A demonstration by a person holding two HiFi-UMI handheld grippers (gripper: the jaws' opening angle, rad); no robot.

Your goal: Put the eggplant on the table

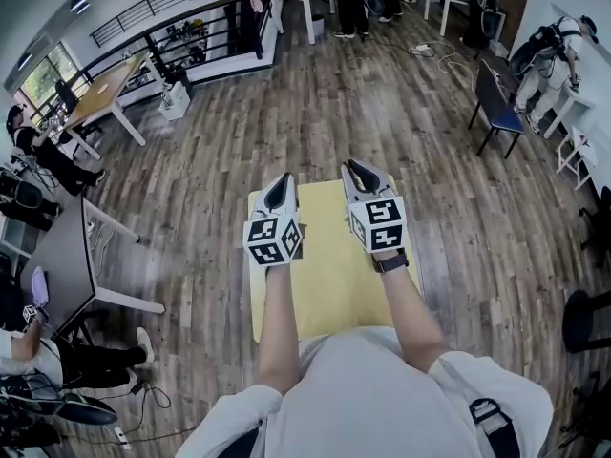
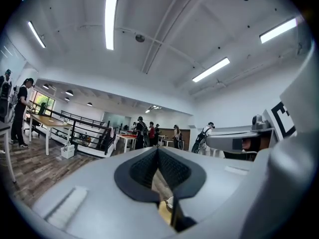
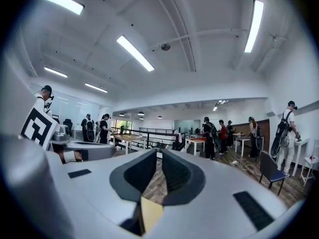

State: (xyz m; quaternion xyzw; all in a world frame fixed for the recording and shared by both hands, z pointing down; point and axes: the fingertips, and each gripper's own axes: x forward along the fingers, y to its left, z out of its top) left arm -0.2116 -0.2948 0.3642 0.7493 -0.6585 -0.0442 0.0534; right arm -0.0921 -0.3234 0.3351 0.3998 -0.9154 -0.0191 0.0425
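No eggplant shows in any view. Both grippers are held up level, side by side, over a small yellow table (image 1: 329,289) that stands bare just in front of the person. The left gripper (image 1: 280,187) has its jaws together at the tips and nothing between them, as the left gripper view confirms (image 2: 158,151). The right gripper (image 1: 361,172) is also shut and empty; only a thin wedge of floor shows between its pads in the right gripper view (image 3: 158,154). Each gripper view looks out across the room rather than at the table.
Wood floor surrounds the yellow table. A grey desk (image 1: 62,260) with seated people stands at the left. A blue chair (image 1: 496,103) is at the far right. Wooden tables (image 1: 100,93), a black railing (image 1: 205,36) and standing people fill the back.
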